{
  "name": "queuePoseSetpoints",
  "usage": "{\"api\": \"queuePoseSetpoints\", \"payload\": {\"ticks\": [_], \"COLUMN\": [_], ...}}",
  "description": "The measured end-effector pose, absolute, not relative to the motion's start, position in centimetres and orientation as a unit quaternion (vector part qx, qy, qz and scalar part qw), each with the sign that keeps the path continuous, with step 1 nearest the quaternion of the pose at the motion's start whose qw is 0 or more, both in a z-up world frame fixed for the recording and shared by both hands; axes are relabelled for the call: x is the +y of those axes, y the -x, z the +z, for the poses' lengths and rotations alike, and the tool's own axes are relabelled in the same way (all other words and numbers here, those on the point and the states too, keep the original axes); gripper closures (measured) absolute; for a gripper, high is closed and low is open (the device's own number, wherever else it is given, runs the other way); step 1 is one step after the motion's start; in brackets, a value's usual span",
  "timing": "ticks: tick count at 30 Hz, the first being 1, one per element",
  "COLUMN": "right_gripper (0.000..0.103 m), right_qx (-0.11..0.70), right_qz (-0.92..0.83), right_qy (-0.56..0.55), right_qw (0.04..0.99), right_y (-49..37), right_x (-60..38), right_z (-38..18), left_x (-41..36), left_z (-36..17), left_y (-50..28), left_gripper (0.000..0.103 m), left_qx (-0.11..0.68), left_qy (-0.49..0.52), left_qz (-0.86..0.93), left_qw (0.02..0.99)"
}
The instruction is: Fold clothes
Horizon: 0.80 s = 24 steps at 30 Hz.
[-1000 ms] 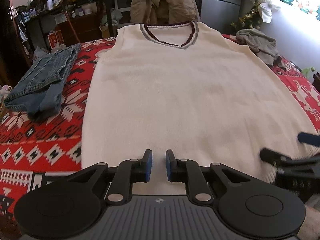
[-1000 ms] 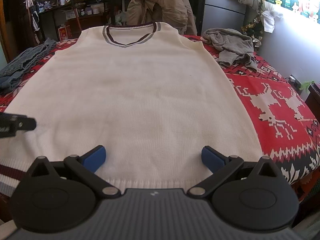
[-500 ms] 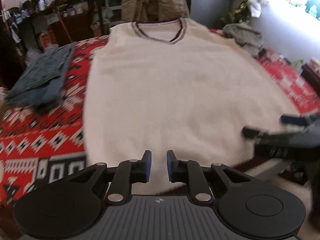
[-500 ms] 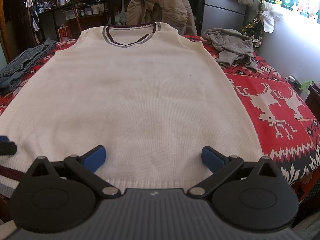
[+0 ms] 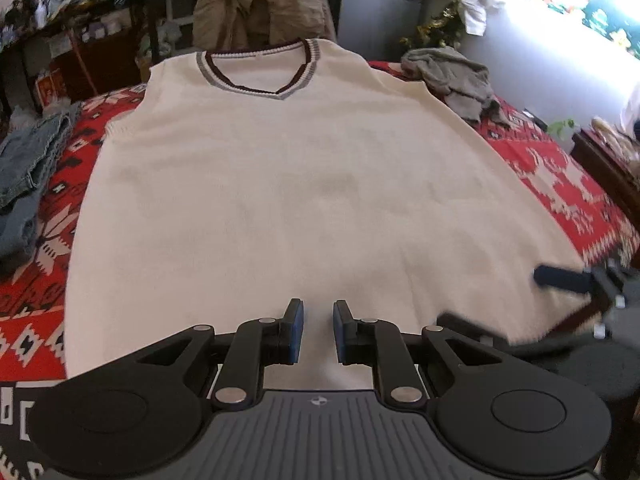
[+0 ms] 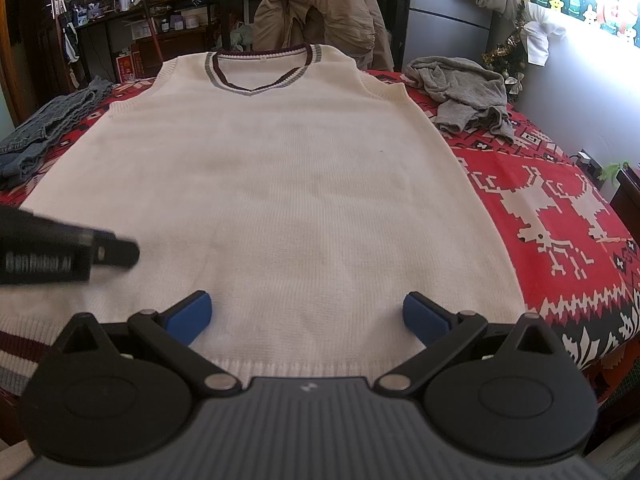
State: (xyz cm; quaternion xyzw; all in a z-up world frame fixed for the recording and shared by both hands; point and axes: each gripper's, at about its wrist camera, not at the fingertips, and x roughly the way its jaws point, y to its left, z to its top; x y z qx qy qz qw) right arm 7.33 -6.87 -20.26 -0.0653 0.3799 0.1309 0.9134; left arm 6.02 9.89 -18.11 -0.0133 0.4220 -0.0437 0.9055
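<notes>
Since the earlier frames the left gripper (image 5: 318,330) has swung back toward the middle of the cream knit vest (image 5: 288,200), so the right wrist view now shows its blurred black body reaching in from the left edge of the frame, farther than half a second ago; the right gripper (image 6: 306,316) has not shifted. Left jaws stand close together with a narrow gap and nothing between the blue pads (image 5: 295,332); right jaws are spread wide, also with nothing in them, hanging over the vest's ribbed hem. That hem is cut off behind both gripper bodies at the bottom of each frame, and its striped lower left corner shows only partly in the right wrist view. The vest lies flat, V-neck toward the top of the frame, on the red patterned cloth (image 6: 560,216). Motion blur smears the right gripper at the right edge of the left wrist view, so its fingers are hard to read there. Folded jeans (image 5: 28,168) lie near the vest's left side, a crumpled grey garment (image 6: 464,96) near its upper right corner. Bare red cloth lies open at lower right; a tan jacket (image 6: 320,12) sits just behind the collar.
</notes>
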Motion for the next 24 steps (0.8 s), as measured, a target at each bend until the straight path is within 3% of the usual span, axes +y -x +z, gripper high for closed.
{"api": "queuePoseSetpoints", "payload": {"ticks": [24], "right_gripper": [0.001], "right_qx": [0.387], "right_qz": [0.137], "right_qy": [0.066], "right_qw": [0.909], "right_y": [-7.5], "right_x": [-7.1], "right_z": [-20.1], "left_x": [10.7], "left_z": [-18.3], "left_y": [-4.8], "left_gripper": [0.091], "left_qx": [0.425], "left_qy": [0.067], "left_qz": [-0.077], "left_qw": [0.9]}}
